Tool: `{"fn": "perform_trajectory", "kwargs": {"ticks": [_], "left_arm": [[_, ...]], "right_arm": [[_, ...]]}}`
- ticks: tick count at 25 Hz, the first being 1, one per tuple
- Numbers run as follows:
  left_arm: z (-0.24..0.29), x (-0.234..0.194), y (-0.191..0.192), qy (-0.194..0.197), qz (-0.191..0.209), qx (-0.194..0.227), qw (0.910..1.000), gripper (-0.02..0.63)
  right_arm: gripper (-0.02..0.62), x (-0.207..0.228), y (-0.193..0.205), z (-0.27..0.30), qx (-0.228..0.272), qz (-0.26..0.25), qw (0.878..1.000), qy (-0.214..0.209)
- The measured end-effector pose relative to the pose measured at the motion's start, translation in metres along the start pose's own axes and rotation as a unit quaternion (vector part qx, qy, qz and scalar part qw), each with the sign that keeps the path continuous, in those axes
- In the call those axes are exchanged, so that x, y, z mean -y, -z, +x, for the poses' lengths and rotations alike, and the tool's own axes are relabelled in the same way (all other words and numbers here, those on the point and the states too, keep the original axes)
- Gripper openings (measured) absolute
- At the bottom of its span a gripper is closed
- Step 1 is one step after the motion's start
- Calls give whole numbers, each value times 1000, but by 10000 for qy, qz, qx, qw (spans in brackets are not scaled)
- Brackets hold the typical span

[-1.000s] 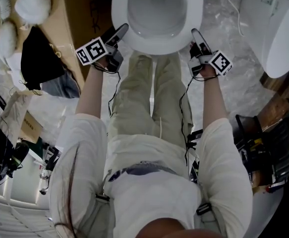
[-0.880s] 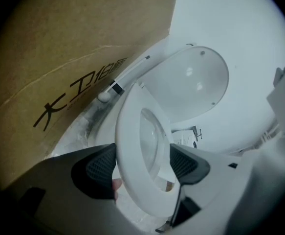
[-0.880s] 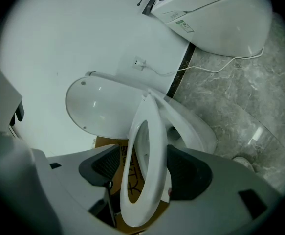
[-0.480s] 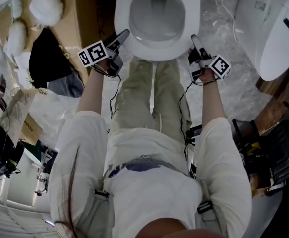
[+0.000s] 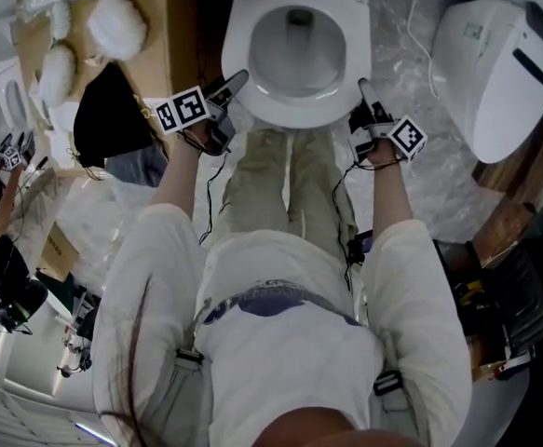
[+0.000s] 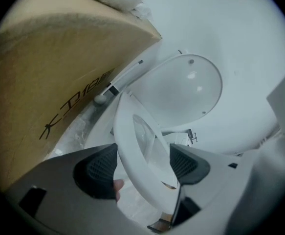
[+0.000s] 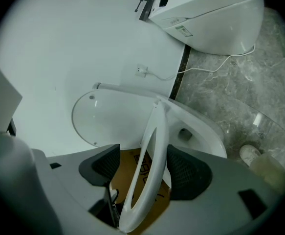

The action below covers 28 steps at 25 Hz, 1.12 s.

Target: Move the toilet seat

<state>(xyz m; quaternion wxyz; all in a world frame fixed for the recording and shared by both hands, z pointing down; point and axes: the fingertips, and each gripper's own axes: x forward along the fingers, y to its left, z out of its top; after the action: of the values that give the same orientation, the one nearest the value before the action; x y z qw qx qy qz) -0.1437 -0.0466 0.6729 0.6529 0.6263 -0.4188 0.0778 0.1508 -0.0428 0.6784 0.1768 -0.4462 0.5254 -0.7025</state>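
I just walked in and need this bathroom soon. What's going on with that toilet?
A person stands over the toilet bowl with a gripper in each hand. The left gripper and right gripper each straddle one side of the toilet seat, with their jaws apart around its ring rather than clamped. The seat is tilted up off the bowl, partway raised. The lid stands open behind it.
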Motion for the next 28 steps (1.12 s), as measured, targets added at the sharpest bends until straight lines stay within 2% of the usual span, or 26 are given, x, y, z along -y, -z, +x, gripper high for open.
{"fn": "perform_trajectory", "kwargs": {"ticks": [15, 28], "left_arm": [[-16, 50, -42, 157, -44, 327, 9993, 325], [-18, 79, -75, 380, 180, 621, 9972, 321]], "right_arm": [[292, -59, -22, 5, -40, -21, 9998, -195], [284, -96, -38, 17, -182, -428, 9981, -402]]}}
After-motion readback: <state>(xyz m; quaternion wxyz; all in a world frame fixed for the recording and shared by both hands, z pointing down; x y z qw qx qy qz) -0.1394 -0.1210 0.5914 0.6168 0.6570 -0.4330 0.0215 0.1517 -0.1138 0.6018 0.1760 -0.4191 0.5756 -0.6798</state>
